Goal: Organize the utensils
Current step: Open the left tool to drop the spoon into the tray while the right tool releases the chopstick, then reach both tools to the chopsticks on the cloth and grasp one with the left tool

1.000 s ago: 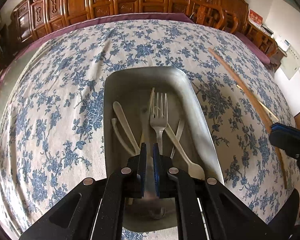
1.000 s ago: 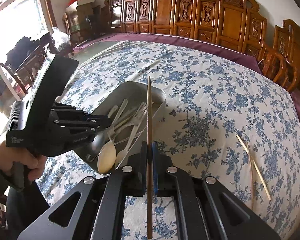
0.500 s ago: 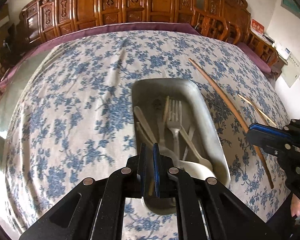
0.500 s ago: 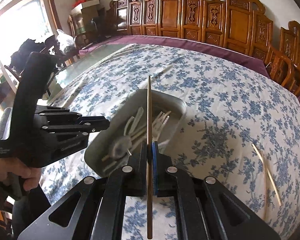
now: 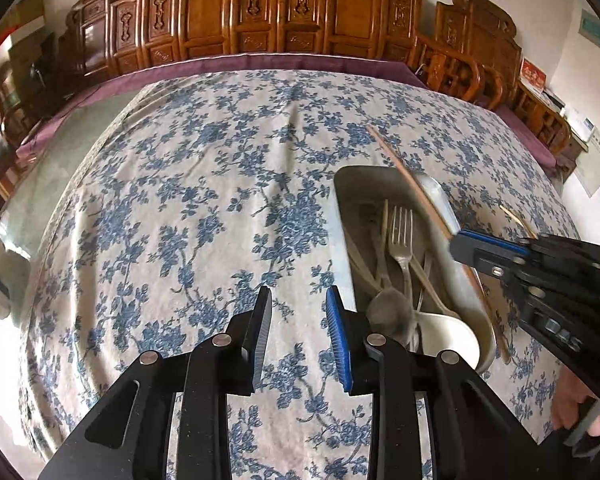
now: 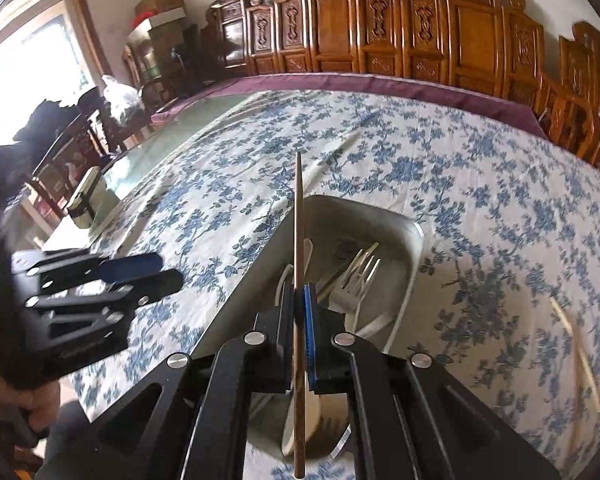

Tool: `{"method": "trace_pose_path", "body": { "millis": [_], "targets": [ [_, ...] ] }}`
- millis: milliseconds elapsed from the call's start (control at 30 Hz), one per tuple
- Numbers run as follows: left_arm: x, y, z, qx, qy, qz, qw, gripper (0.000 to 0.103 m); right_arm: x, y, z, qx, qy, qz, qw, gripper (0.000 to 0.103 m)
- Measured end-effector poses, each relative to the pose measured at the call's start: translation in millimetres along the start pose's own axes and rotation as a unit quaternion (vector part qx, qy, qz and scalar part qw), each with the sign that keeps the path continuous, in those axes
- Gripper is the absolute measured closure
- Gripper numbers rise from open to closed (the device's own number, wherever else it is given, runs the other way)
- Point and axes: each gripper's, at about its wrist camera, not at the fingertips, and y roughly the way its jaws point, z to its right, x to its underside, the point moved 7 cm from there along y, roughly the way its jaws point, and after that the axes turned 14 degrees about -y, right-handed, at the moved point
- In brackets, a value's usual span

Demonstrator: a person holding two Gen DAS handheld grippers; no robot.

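A grey metal tray (image 5: 444,204) (image 6: 404,224) sits on the blue-flowered tablecloth and holds a metal fork (image 5: 402,236) (image 6: 356,280), a metal spoon (image 5: 390,310), a white spoon (image 5: 448,330) and other pale utensils. My left gripper (image 5: 298,304) is open and empty over the bare cloth left of the tray; it also shows in the right wrist view (image 6: 140,272). My right gripper (image 6: 299,292) is shut on a long brown chopstick (image 6: 299,216), held over the tray; the chopstick (image 5: 404,172) crosses the tray's right rim in the left wrist view.
Two pale chopsticks (image 6: 576,344) (image 5: 518,220) lie on the cloth right of the tray. Carved wooden chairs (image 5: 284,8) line the far side of the table. A small jar (image 6: 82,200) stands on the glass at the table's left edge.
My left gripper has let go of the metal spoon in the tray, opened and moved left off the tray. My right gripper has carried the brown chopstick over the tray.
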Motion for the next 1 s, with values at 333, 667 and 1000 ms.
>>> {"method": "trace_pose_path", "body": {
  "millis": [333,667,1000],
  "targets": [
    [-1.4,-9.3,-1.5,0.0,0.005,0.006,1.0,0.076,9.9,22.0,-2.3,-0.001,0.01,-0.017,1.0,0.096],
    [1.0,-17.8,20.9,0.01,0.019,0.011,0.9997,0.075,18.2,-13.8,14.2,0.0,-0.011,-0.001,1.0,0.096],
    [8.5,-29.3,76.4,0.039,0.051,0.021,0.9977,0.067,73.1,-94.9,84.3,0.055,-0.036,0.006,0.998,0.072]
  ]
}}
